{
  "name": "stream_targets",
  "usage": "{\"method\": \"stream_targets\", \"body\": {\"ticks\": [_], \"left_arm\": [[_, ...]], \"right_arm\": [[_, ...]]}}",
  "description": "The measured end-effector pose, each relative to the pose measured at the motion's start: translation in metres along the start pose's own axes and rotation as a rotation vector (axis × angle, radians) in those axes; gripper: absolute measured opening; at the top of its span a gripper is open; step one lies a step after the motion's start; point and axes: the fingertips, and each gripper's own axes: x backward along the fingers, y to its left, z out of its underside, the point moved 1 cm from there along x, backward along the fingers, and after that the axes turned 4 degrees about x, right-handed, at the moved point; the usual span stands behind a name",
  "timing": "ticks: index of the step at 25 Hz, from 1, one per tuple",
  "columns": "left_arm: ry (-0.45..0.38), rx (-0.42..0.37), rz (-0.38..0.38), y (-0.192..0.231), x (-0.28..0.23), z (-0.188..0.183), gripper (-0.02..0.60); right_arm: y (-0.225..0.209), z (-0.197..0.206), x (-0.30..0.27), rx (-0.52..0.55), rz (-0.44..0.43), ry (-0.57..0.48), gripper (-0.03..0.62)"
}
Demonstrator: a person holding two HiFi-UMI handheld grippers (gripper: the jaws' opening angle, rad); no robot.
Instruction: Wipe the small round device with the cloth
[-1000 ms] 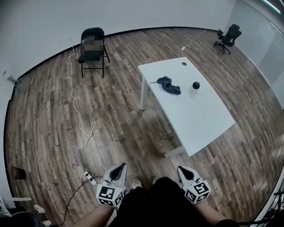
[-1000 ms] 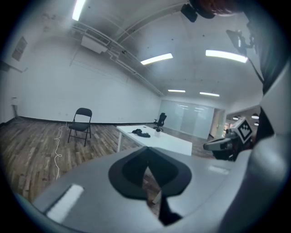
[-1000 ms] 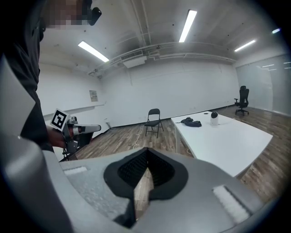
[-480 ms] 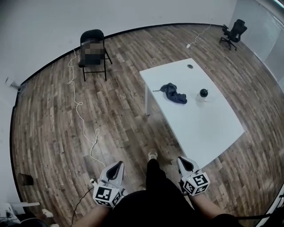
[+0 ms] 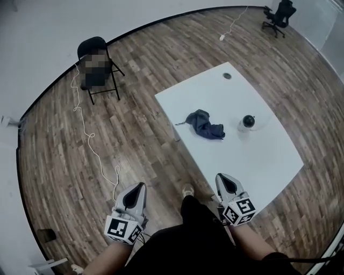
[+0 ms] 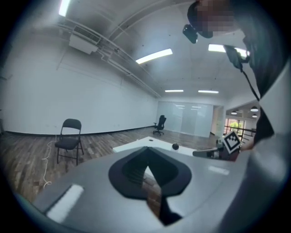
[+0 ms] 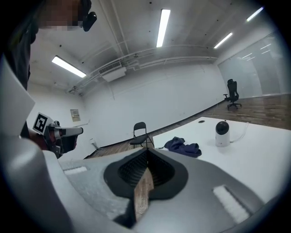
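On the white table, a crumpled dark blue cloth lies near the middle, and the small round device, a black ball on a white base, stands upright a little to its right, apart from the cloth. Both sit well away from the grippers, which are held low at the bottom of the head view. The left gripper hangs over the wooden floor, off to the left of the table. Its own view shows the jaws meeting at the tips with nothing between them. The right gripper is at the table's near edge, and its jaws are likewise closed and empty. From the right gripper view, the cloth and the device show ahead on the tabletop. A black folding chair stands by the far wall, with a white cord trailing across the floor beside it. A black office chair sits in the far right corner.
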Motion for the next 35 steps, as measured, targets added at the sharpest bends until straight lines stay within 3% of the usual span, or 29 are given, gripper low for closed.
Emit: {"method": "stream_targets", "body": {"ticks": [5, 9, 14, 17, 23, 32, 35], "left_arm": [[-0.069, -0.058, 0.020, 0.003, -0.065, -0.048, 0.003], [-0.051, -0.091, 0.072, -0.004, -0.097, -0.079, 0.003], [-0.036, -0.139, 0.130, 0.004, -0.121, -0.091, 0.003], [-0.030, -0.129, 0.163, 0.013, -0.143, -0.093, 0.003], [0.008, -0.134, 0.324, 0.000, -0.180, -0.091, 0.003], [0.096, -0.150, 0.590, 0.002, -0.265, -0.093, 0.003], [0.118, -0.156, 0.676, 0.001, -0.291, -0.094, 0.003]], "right_arm": [[-0.041, -0.004, -0.017, -0.059, 0.056, 0.013, 0.000], [-0.064, -0.012, -0.034, -0.076, 0.076, 0.014, 0.000], [-0.073, -0.029, -0.054, -0.073, 0.093, -0.034, 0.000], [-0.076, -0.030, -0.063, -0.073, 0.127, -0.043, 0.000], [-0.087, -0.026, -0.052, -0.074, 0.246, -0.039, 0.000], [-0.090, -0.031, -0.053, -0.133, 0.492, -0.037, 0.000], [-0.096, -0.033, -0.046, -0.167, 0.615, -0.047, 0.000]]}}
